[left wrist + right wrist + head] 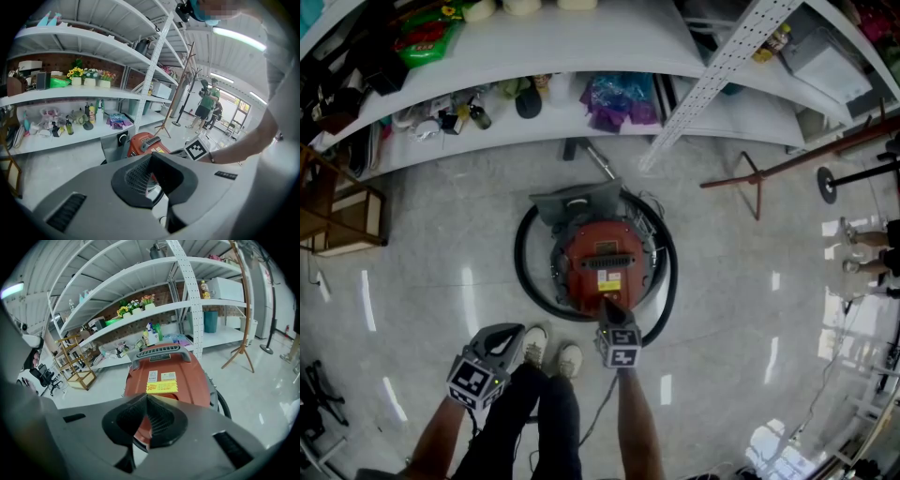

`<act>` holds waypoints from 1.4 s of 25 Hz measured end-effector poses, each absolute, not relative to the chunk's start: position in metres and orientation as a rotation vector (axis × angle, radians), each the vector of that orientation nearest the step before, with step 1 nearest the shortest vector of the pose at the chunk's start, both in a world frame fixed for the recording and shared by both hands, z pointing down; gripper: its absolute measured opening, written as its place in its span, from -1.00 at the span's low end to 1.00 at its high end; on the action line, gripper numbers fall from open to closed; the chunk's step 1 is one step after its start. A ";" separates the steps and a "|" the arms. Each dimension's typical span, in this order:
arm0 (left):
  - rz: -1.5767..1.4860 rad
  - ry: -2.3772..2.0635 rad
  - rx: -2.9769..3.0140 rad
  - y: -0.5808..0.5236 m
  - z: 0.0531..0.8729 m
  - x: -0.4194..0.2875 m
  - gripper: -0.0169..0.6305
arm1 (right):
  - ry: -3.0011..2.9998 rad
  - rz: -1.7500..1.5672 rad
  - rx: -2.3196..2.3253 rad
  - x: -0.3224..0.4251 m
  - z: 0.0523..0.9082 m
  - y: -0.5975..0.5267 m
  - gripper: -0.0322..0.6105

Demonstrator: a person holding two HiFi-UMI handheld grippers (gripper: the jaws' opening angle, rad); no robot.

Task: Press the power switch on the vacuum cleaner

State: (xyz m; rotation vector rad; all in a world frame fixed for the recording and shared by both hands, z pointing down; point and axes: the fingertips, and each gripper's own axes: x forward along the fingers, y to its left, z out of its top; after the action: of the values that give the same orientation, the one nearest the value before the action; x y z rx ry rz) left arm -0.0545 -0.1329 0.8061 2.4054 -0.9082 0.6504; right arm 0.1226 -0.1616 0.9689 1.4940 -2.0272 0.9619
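A red vacuum cleaner [602,265] stands on the floor in the head view, ringed by its coiled black hose [525,272]. It has a grey handle [159,352] and a yellow label [162,387]. My right gripper [607,305] is shut and empty, its tip over the near edge of the red body [187,383]; whether it touches I cannot tell. No switch shows under it. My left gripper [514,330] is shut on nothing, held back left of the vacuum [145,143] above the person's shoes. A round knob [123,138] sits on the vacuum's grey front.
White shelving [581,112] with bottles and bags runs behind the vacuum, with a perforated upright [712,75]. A wooden coat stand [759,178] is at the right, a wooden rack [337,220] at the left. People [862,253] stand at far right.
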 end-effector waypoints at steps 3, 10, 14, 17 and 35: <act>0.646 -0.914 2.397 -0.133 0.807 -0.056 -0.92 | -2.024 0.951 1.499 0.124 0.968 -0.164 -0.86; 0.645 -0.906 2.406 -0.133 0.808 -0.056 -0.92 | -2.014 0.950 1.511 0.127 0.973 -0.163 -0.86; 0.655 -0.896 2.418 -0.131 0.810 -0.056 -0.92 | -2.002 0.932 1.495 0.128 0.980 -0.161 -0.86; 0.652 -0.906 2.405 -0.131 0.810 -0.057 -0.92 | -1.979 0.896 1.478 0.126 0.982 -0.161 -0.86; 0.645 -0.894 2.406 -0.125 0.810 -0.064 -0.92 | -1.968 0.979 1.545 0.127 0.984 -0.161 -0.86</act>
State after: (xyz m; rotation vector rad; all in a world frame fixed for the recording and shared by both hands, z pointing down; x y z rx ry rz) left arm -0.0641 -0.1247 0.8101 2.4058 -0.8941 0.6449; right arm 0.1269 -0.1610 0.9838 1.5450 -1.9679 0.9785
